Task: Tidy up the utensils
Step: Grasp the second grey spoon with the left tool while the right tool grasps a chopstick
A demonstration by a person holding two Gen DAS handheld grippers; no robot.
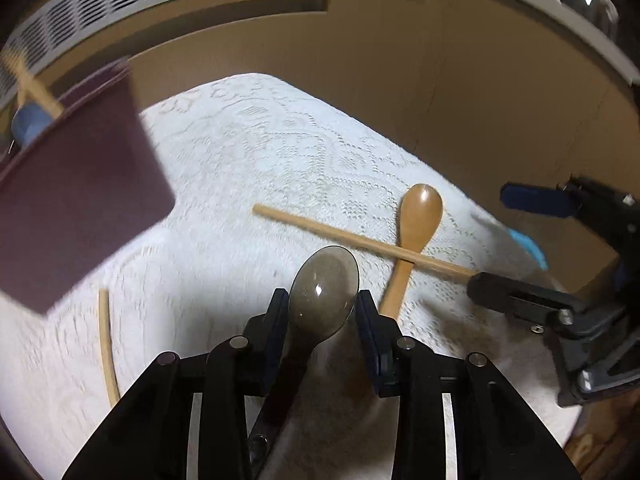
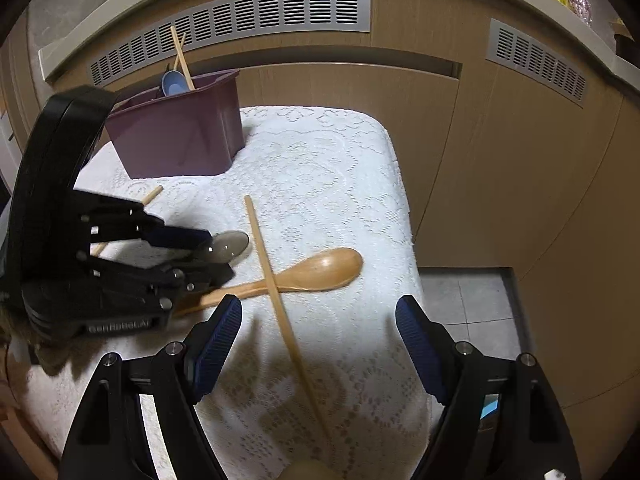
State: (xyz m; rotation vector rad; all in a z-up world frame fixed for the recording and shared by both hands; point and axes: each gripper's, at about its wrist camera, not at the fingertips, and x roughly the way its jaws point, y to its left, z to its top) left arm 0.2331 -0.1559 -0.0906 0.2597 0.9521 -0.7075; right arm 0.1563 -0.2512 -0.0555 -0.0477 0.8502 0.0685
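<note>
Nearest in the left wrist view, the left tool [image 1: 322, 300] has its jaws narrowed around a translucent smoky-grey plastic spoon [image 1: 324, 286], bowl poking out between the pads; the pads sit at its edges, gripping it. In the right wrist view, the right tool [image 2: 318, 344] stands wide, with nothing between its blue ribbed pads, above the near end of a long pale wooden chopstick [image 2: 280, 300].

That chopstick lies across the handle of a brown wooden spoon [image 2: 320, 270], both resting on the white lace cloth [image 2: 340, 184] covering the small tabletop. A second wooden chopstick [image 1: 107, 344] lies at the lower left of the left wrist view.

Farther back, upper left in the right wrist view, a dark purple plastic bin [image 2: 180, 132] stands on the cloth, holding a blue spoon [image 2: 175, 82] and upright chopsticks [image 2: 182, 58].

Behind runs tan wood cabinetry [image 2: 480, 140] with grey vent grilles [image 2: 240, 12] under a pale countertop; grey floor tile [image 2: 468, 304] shows at right.
</note>
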